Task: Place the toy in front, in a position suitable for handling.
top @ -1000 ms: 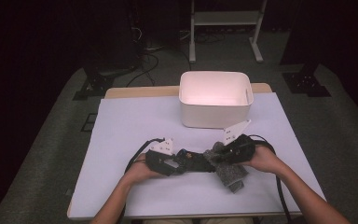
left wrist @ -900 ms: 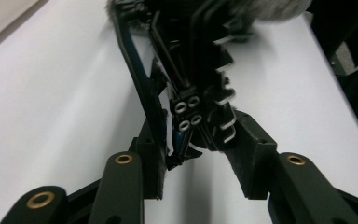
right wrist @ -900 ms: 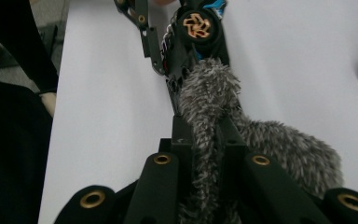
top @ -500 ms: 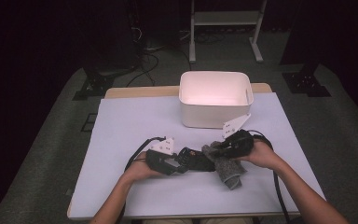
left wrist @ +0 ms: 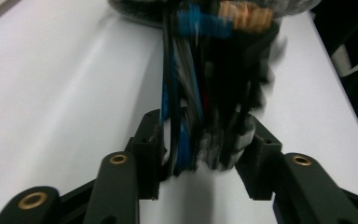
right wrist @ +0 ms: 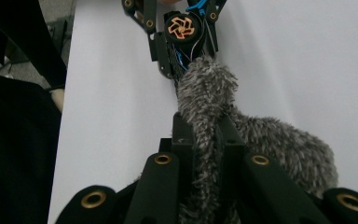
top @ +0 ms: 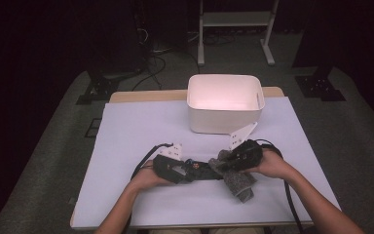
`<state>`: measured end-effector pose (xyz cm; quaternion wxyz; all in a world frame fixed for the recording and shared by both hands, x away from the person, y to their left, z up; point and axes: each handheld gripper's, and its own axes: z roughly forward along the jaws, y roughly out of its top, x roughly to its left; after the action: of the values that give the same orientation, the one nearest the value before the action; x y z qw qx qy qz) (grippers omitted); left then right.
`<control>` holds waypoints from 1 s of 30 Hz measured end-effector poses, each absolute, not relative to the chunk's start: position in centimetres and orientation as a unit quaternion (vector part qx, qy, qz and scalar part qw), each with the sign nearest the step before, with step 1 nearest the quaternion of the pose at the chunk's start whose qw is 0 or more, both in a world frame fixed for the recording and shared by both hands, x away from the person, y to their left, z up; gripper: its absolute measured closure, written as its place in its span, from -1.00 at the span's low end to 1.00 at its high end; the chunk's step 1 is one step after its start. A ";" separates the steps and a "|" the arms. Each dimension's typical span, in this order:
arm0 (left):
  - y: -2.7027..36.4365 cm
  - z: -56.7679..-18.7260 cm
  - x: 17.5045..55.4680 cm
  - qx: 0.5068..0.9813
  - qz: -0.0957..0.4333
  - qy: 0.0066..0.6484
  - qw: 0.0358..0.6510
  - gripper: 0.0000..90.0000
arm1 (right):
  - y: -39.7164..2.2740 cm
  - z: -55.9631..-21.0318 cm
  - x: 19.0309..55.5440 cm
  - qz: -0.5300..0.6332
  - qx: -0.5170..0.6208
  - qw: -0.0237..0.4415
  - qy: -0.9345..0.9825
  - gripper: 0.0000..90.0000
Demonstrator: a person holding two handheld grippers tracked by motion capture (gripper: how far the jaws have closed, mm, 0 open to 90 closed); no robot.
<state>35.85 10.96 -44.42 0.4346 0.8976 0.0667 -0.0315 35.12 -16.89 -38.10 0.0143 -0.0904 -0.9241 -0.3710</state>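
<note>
Right gripper (right wrist: 205, 140) is clamped on a grey fuzzy sock (right wrist: 261, 154) near the worktop's front edge, right of centre — the sock's lower end is cut off in the right gripper view. Left gripper (left wrist: 200, 154) has just been opening its jaws, now narrow around a blurred dark mass of parts and wires; can't tell what they grip. White bin (top: 224, 102) sits toward the back edge.

No words, labels, brand names or numbers can be read anywhere. One sign can be seen in the right gripper view: an orange pinwheel shape (right wrist: 182, 28) on a round black part of the left tongs (right wrist: 179, 60). Nothing is written on it.
</note>
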 end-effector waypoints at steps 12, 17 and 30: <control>10.7 -43.3 35.1 0.912 0.024 0.026 0.409 0.32 | -16.2 -38.0 34.0 -0.362 -0.070 0.012 -0.929 0.79; 11.7 -41.1 34.8 0.907 0.033 0.015 0.420 0.32 | -15.5 -37.7 33.8 -0.392 -0.068 0.012 -0.917 0.79; 13.8 -38.7 34.7 0.913 0.038 0.018 0.406 0.31 | -13.2 -38.2 34.1 -0.406 -0.055 0.014 -0.912 0.79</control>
<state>34.75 13.82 -38.74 0.4057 0.9130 0.0184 0.0380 34.11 -13.18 -38.21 0.0140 -0.0551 -0.9121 -0.4060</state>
